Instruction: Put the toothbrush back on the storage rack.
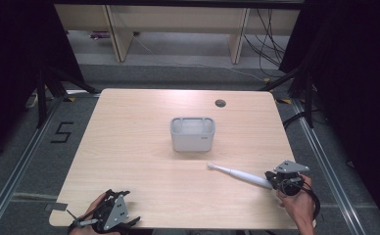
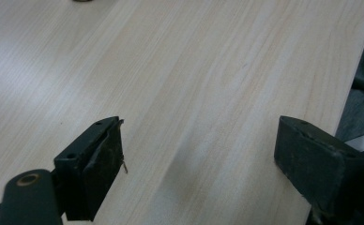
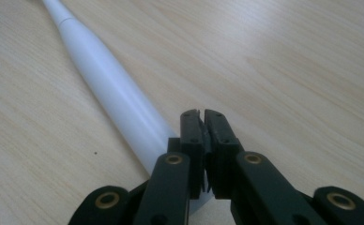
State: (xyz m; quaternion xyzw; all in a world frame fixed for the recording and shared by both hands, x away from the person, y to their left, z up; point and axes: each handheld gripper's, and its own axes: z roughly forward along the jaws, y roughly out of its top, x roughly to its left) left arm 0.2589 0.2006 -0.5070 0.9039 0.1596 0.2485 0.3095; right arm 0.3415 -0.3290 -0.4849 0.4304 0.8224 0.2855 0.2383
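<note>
White electric toothbrush [image 1: 239, 175] lower right of table – light, rigid, slick; right gripper [image 3: 202, 117] pressed together over its thick end, grip unclear – left gripper [image 2: 199, 154] spread

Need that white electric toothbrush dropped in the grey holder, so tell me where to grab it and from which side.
Grip the toothbrush on its thick handle, the end nearest the right gripper, not the thin neck. It lies flat on the table, so come from above with the jaws across its width. The holder stands just beyond its tip.
</note>
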